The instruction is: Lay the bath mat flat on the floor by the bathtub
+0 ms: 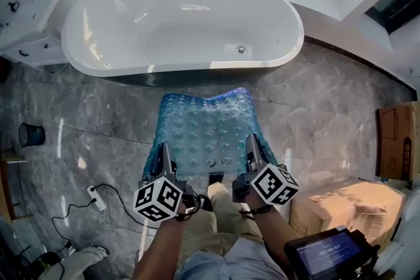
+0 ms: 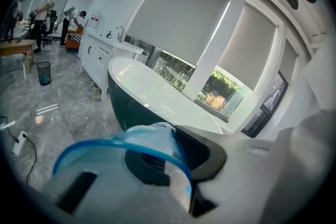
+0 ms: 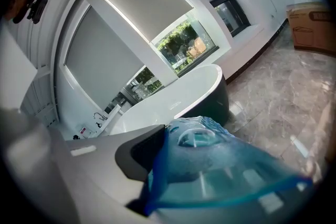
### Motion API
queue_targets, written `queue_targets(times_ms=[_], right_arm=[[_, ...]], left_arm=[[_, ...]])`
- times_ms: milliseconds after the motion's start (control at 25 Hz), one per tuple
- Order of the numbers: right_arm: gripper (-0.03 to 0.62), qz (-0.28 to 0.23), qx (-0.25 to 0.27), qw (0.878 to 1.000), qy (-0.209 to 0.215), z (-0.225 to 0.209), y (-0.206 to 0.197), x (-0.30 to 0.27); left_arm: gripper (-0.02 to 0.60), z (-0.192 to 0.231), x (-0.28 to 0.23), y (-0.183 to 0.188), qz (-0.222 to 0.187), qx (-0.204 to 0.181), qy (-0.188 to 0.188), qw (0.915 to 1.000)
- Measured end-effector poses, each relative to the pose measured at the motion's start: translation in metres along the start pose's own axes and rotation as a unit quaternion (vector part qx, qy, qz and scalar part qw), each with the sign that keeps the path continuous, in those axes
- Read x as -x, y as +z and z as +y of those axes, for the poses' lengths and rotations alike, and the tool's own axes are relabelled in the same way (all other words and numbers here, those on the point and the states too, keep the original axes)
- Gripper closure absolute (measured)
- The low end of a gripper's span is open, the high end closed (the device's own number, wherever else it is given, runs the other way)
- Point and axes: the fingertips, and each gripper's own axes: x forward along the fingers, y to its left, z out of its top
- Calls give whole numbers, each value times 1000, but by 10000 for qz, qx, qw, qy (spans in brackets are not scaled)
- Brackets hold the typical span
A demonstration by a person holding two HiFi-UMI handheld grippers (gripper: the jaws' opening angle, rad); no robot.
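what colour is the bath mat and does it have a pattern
Translucent blue bath mat, covered in rows of round bumps; clearest in the head view.

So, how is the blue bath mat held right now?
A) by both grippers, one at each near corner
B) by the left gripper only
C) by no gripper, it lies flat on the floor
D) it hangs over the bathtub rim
A: the left gripper and the right gripper are each shut on a near corner of the bath mat, in front of the bathtub.
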Motion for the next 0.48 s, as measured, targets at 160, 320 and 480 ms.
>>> queue_targets(times_ms=[160,320,480], right_arm=[[563,74,-19,9999,-84,-7,-14,-20],[562,88,-39,9999,-130,-17,-27,-46],[562,45,-52,9998,-170,-35,-44,-78]], left_arm=[[545,15,-17,-4,60,20,47,10000],[545,33,-43,-14,138,46,84,9999],[543,57,-76,-34,206,77,126,9997]])
